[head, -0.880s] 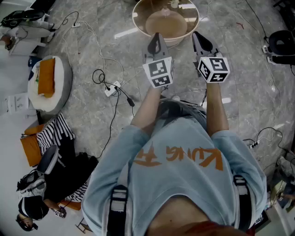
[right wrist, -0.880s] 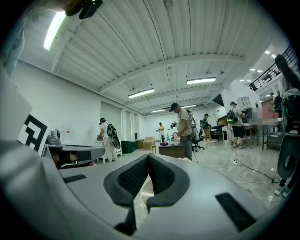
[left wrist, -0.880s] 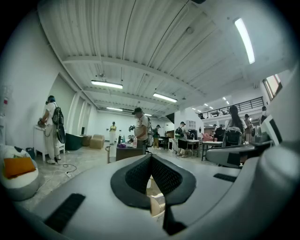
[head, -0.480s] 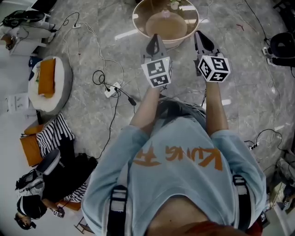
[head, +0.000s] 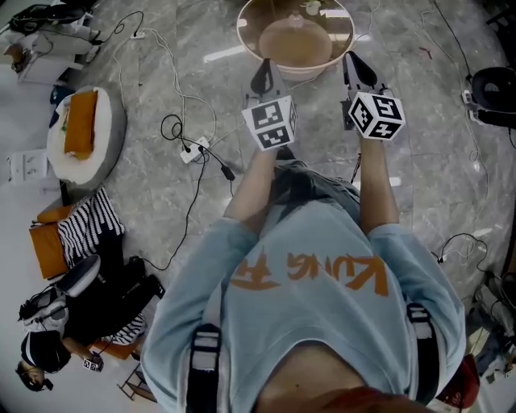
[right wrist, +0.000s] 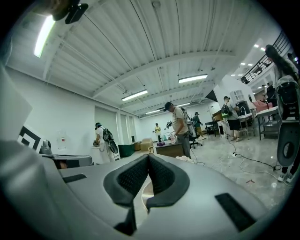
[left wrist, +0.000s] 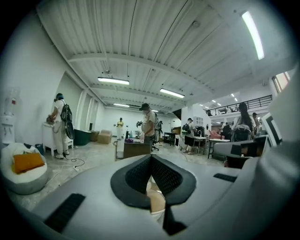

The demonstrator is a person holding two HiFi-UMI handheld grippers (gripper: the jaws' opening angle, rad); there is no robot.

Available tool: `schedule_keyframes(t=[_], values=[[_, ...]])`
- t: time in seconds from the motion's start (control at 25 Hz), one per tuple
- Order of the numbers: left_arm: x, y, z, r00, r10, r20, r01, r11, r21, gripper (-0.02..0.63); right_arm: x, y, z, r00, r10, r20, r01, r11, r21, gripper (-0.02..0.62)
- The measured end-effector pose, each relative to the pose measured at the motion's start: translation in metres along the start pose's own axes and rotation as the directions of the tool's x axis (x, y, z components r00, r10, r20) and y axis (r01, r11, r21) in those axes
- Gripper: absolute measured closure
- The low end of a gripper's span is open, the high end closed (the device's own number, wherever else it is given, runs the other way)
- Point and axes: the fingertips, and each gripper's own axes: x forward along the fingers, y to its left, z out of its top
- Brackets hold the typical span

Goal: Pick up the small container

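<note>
- Round counter (head: 332, 56): tan top with a raised pale rim, standing on grey marbled floor (head: 427, 161). Its far side is cut off by the top edge of the head view.
- Small container (head: 310, 6): only a small pale item on the counter's far rim can be made out. It is partly cut off and too small to confirm its shape. It sits well beyond both hand-held grippers and neither touches it.
- Left hand-held gripper (head: 264, 68) (left wrist: 151, 156): over the counter's near rim, pads pressed together at the tips with nothing between them. A strip of tan counter shows through the gap lower down.
- Right hand-held gripper (head: 355, 63) (right wrist: 148, 156): at the counter's near rim, right of the left one, jaws pressed together and empty.
- Cables and power strip (head: 193, 151): on the floor, left of the counter.
- White cushion with orange pillow (head: 81, 133): further left of the counter.
- People (left wrist: 147, 126): standing far beyond the counter, details indistinct.
</note>
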Motion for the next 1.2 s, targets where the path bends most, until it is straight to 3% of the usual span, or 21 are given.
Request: schedule_keyframes(t=[0.36, 0.68, 0.8, 0.96, 1.2], values=[[0.034, 0.031, 0.007, 0.999, 0.033, 0.000, -0.033, 0.999, -0.013, 0.583, 0.046, 0.002, 0.001, 1.000, 0.029, -0.009, -0.029, 1.000, -0.005, 0.583], [0.131, 0.023, 0.006, 0.998, -0.070, -0.003, 0.070, 0.997, -0.025, 0.583, 0.099, -0.052, 0.021, 0.997, -0.072, 0.033, 0.073, 0.997, -0.018, 0.583], [0.165, 0.027, 0.012, 0.995, -0.101, 0.000, 0.101, 0.995, -0.026, 0.583, 0.129, -0.054, 0.027, 0.997, -0.067, 0.038, 0.068, 0.997, -0.019, 0.583], [0.216, 0.048, 0.007, 0.992, -0.123, -0.025, 0.123, 0.992, 0.007, 0.583, 0.180, -0.053, 0.008, 0.999, -0.051, -0.003, 0.051, 0.999, 0.001, 0.583], [0.305, 0.112, -0.020, 0.986, -0.104, -0.133, 0.110, 0.993, 0.039, 0.583, 0.293, -0.059, -0.039, 0.994, -0.042, -0.097, 0.049, 0.997, 0.068, 0.583]])
